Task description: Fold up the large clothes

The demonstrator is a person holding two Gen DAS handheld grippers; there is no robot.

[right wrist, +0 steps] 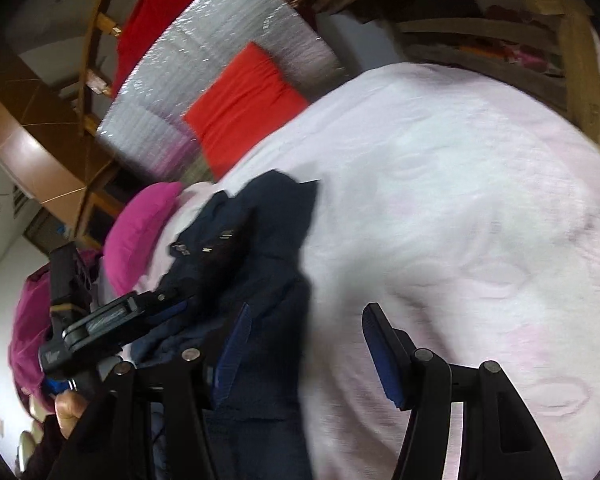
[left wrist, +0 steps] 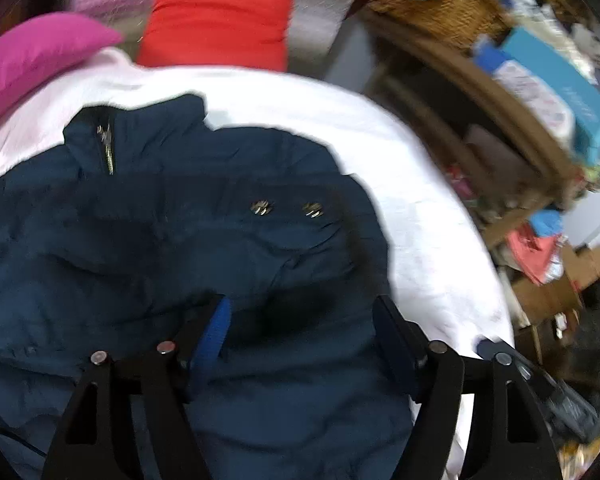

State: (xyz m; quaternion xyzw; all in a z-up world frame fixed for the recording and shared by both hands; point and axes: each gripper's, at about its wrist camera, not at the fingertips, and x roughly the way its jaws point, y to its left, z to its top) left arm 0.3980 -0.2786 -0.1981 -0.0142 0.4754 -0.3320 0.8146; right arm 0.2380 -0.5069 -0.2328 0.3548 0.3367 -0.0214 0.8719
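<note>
A navy padded jacket (left wrist: 172, 248) lies on a white bed cover (left wrist: 412, 216), collar and zip at upper left, two metal snaps near the middle. My left gripper (left wrist: 300, 316) is open just above the jacket, holding nothing. In the right wrist view the jacket (right wrist: 260, 280) lies bunched at the left on the white cover (right wrist: 460, 220). My right gripper (right wrist: 306, 328) is open at the jacket's right edge, its left finger over the cloth, its right finger over the cover. The left gripper (right wrist: 172, 300) shows at the far left over the jacket.
A pink pillow (left wrist: 36, 56) and a red cushion (left wrist: 220, 16) lie at the bed's head. Wooden shelves (left wrist: 512, 128) with boxes, a wicker basket (left wrist: 444, 4) and clutter stand to the bed's right. A wooden chair (right wrist: 540, 40) is beyond the bed.
</note>
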